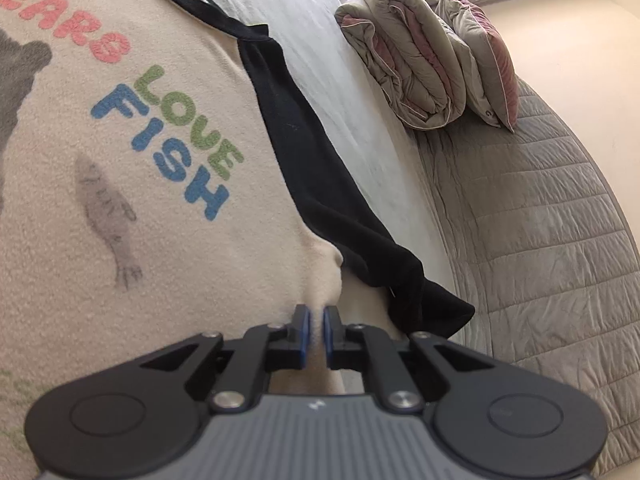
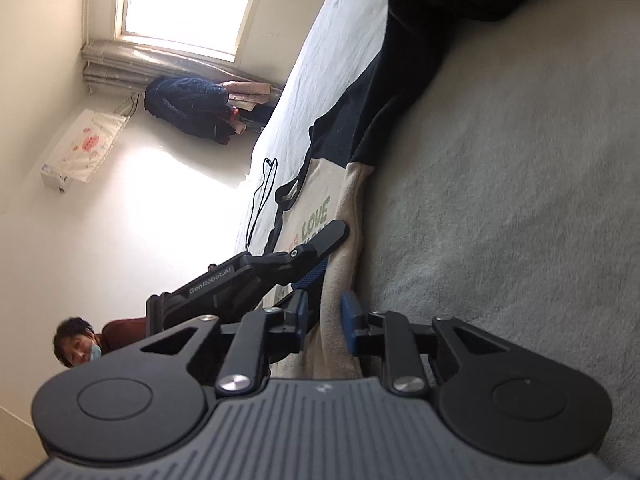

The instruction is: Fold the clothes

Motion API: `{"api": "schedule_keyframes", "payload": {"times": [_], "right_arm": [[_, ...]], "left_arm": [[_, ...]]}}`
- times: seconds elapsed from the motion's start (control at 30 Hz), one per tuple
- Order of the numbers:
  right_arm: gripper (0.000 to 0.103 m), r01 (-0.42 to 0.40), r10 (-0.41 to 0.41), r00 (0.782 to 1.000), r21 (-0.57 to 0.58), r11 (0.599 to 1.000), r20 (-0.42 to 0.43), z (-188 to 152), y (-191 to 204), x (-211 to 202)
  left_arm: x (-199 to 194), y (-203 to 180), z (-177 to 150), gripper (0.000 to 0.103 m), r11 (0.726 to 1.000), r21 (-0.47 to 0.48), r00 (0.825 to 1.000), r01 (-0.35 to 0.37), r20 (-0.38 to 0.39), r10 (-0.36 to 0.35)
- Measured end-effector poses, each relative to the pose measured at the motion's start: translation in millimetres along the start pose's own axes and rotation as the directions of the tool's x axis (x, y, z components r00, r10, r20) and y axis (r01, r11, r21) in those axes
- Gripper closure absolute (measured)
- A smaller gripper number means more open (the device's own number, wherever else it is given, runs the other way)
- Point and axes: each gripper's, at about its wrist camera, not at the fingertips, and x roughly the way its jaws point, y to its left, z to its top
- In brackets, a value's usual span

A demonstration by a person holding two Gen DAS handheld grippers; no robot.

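Note:
A cream fleece sweatshirt (image 1: pixel 168 220) with coloured "BEARS LOVE FISH" letters and black sleeves (image 1: pixel 320 184) lies on the bed. My left gripper (image 1: pixel 316 322) is shut on a pinched fold of the cream cloth near the armpit. In the right wrist view the sweatshirt (image 2: pixel 344 208) runs away along the bed, its black sleeve (image 2: pixel 400 80) stretched far ahead. My right gripper (image 2: pixel 325 316) is shut on the thick cream edge, which fills the gap between its blue pads. The left gripper (image 2: pixel 330 248) shows just ahead of it, on the same edge.
A white sheet (image 1: pixel 344 80) and a grey quilted cover (image 1: pixel 540 220) lie under the garment. A folded duvet (image 1: pixel 404 60) and a pillow (image 1: pixel 480 56) sit at the far end. A black cord (image 2: pixel 262 200) lies on the bed; a person (image 2: pixel 80 344) is low beside it.

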Motion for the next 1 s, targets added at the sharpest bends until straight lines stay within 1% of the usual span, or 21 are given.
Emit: {"api": "schedule_keyframes", "payload": {"times": [0.07, 0.13, 0.17, 0.23, 0.27, 0.33, 0.4, 0.47, 0.57, 0.67, 0.7, 0.73, 0.77, 0.87, 0.93, 1.0], "right_arm": [[0.08, -0.019, 0.018, 1.0, 0.039, 0.999, 0.02, 3, -4, -12], [0.08, -0.036, 0.035, 0.999, 0.064, 0.997, 0.028, 5, -3, -18], [0.08, -0.014, 0.012, 0.999, 0.051, 0.999, 0.033, 6, -1, -20], [0.078, 0.032, -0.033, 0.999, 0.025, 0.999, 0.042, 6, 4, -25], [0.078, 0.062, -0.062, 0.997, 0.001, 0.998, 0.039, 5, 8, -24], [0.078, 0.124, -0.122, 0.992, -0.059, 0.991, 0.028, 3, 16, -18], [0.077, 0.166, -0.167, 0.986, -0.118, 0.979, 0.007, -3, 23, -10], [0.077, 0.201, -0.207, 0.978, -0.199, 0.959, -0.007, -10, 32, 1], [0.076, 0.235, -0.245, 0.97, -0.283, 0.93, 0.001, -17, 41, 11], [0.078, 0.261, -0.272, 0.962, -0.336, 0.905, 0.016, -23, 45, 14], [0.082, 0.272, -0.284, 0.959, -0.344, 0.898, 0.018, -23, 47, 14], [0.092, 0.284, -0.296, 0.955, -0.353, 0.892, 0.021, -23, 49, 13], [0.092, 0.294, -0.307, 0.951, -0.361, 0.885, 0.023, -23, 51, 12], [0.092, 0.293, -0.301, 0.953, -0.379, 0.878, 0.04, -22, 60, 1], [0.093, 0.315, -0.323, 0.945, -0.391, 0.865, 0.048, -21, 62, 0], [0.09, 0.33, -0.339, 0.94, -0.369, 0.869, 0.043, -19, 61, -4]], "left_arm": [[0, 0, 0, 0.097, 1.0, 0.002, 1.0, 0.016, 0.016, -0.016], [-2, -1, 0, 0.097, 1.0, 0.007, 0.999, 0.016, 0.044, -0.016], [-3, -2, -1, 0.097, 1.0, 0.014, 0.998, 0.012, 0.059, -0.013], [-4, -10, -2, 0.097, 0.996, 0.079, 0.996, -0.034, 0.088, 0.027], [-2, -15, -2, 0.097, 0.991, 0.119, 0.995, -0.059, 0.091, 0.048], [2, -24, -3, 0.097, 0.974, 0.199, 0.991, -0.108, 0.099, 0.089], [9, -31, -5, 0.098, 0.95, 0.271, 0.986, -0.156, 0.102, 0.132], [13, -34, -10, 0.099, 0.929, 0.323, 0.982, -0.178, 0.112, 0.149], [19, -38, -18, 0.099, 0.893, 0.398, 0.977, -0.21, 0.127, 0.173], [19, -44, -19, 0.099, 0.874, 0.434, 0.975, -0.219, 0.124, 0.183], [18, -45, -19, 0.099, 0.869, 0.441, 0.975, -0.223, 0.124, 0.187], [17, -46, -19, 0.099, 0.867, 0.445, 0.975, -0.223, 0.123, 0.188], [15, -46, -19, 0.099, 0.865, 0.449, 0.975, -0.223, 0.121, 0.188], [12, -47, -20, 0.099, 0.858, 0.462, 0.974, -0.225, 0.118, 0.192], [13, -50, -25, 0.099, 0.843, 0.481, 0.971, -0.239, 0.119, 0.208], [5, -51, -31, 0.099, 0.84, 0.489, 0.972, -0.236, 0.117, 0.205]]}}
